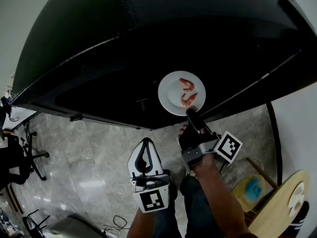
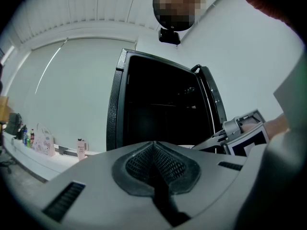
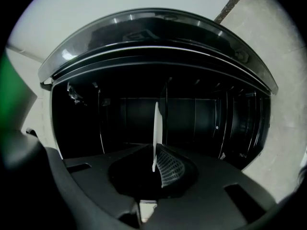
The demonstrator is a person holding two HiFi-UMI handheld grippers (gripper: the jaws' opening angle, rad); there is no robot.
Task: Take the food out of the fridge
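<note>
**Nearly out: shrimp plate held by one edge at the fridge mouth**

The right gripper (image 1: 190,114) is clamped on the near rim of a white plate (image 1: 181,92) carrying two shrimp (image 1: 187,85), and that pinch is the only support the plate has. From above, the plate sits level at the front edge of the black fridge (image 1: 124,43), over the marble floor (image 1: 99,157). In the right gripper view the plate shows edge-on between the jaws, with the dark, open fridge interior beyond it. The left gripper (image 1: 145,145) hangs lower and nearer the person, jaws pressed together with nothing between them.

The risk, as I see it, is the grip itself. All the plate's weight hangs out beyond the jaws, so a quick pull or a turn of the wrist could make it droop or pivot. The shrimp lie loose and would slide off a tilted plate. A glazed rim may also slip from the pads, and the hard floor below would break it. The fridge's front edge looks close enough to catch the rim on the way back.
</note>
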